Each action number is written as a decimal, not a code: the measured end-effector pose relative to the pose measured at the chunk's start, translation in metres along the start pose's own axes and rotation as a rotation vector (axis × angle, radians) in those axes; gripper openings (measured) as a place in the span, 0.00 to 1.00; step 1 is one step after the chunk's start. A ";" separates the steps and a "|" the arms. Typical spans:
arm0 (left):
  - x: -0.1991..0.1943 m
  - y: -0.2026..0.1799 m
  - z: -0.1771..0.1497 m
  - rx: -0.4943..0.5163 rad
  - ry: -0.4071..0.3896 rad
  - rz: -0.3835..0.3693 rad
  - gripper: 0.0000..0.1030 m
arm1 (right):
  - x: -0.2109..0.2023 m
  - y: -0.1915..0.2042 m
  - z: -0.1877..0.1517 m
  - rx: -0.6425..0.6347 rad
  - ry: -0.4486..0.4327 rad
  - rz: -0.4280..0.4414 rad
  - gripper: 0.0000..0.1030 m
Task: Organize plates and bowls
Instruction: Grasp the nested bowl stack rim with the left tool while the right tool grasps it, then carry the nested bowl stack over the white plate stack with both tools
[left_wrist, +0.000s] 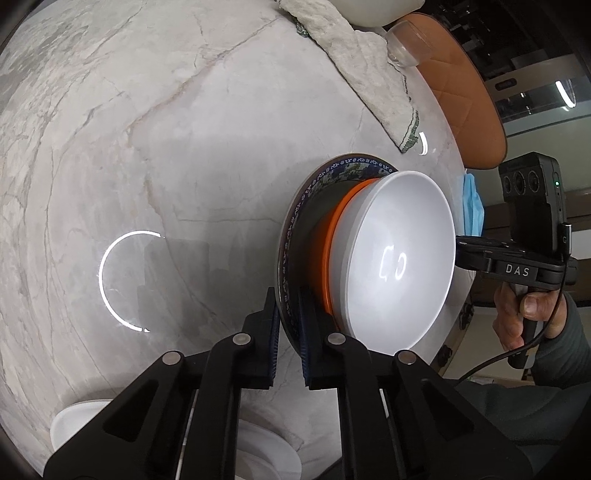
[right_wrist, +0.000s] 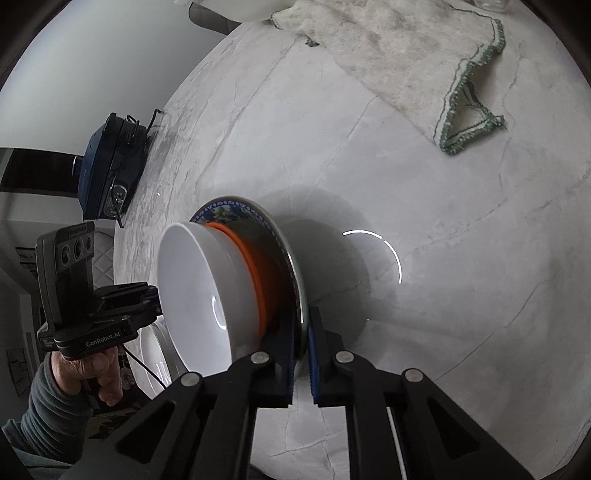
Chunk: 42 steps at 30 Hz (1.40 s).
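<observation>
Left wrist view: the left hand-held gripper (left_wrist: 289, 334) is clamped on the rim of a round dark plate with a blue patterned border (left_wrist: 325, 173), which carries an orange dish (left_wrist: 327, 258) and a white bowl (left_wrist: 402, 258) over the grey marble table (left_wrist: 184, 147). Opposite, the right hand-held gripper (right_wrist: 303, 354) pinches the same plate's rim. The stack appears assembled and gripped from both sides; judging by that, it has yet to be set in place. More white plates (left_wrist: 266, 446) wait at the table's near edge, apparently unsorted.
</observation>
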<state>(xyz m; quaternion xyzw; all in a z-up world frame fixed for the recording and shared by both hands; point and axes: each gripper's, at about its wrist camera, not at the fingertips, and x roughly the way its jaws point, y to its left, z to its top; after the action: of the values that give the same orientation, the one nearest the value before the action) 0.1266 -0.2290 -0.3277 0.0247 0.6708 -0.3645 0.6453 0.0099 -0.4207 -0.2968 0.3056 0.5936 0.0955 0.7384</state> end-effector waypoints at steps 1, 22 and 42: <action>0.000 0.000 -0.001 -0.005 -0.003 0.006 0.07 | 0.000 0.001 0.000 -0.003 -0.001 -0.006 0.10; -0.069 0.003 -0.061 -0.330 -0.164 0.077 0.05 | -0.007 0.048 0.019 -0.119 0.104 0.020 0.09; -0.186 0.080 -0.248 -0.600 -0.330 0.138 0.06 | 0.060 0.206 -0.040 -0.417 0.270 0.082 0.09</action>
<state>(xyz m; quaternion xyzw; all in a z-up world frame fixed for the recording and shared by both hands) -0.0120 0.0402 -0.2247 -0.1803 0.6313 -0.1058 0.7468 0.0349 -0.2137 -0.2339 0.1548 0.6413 0.2859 0.6950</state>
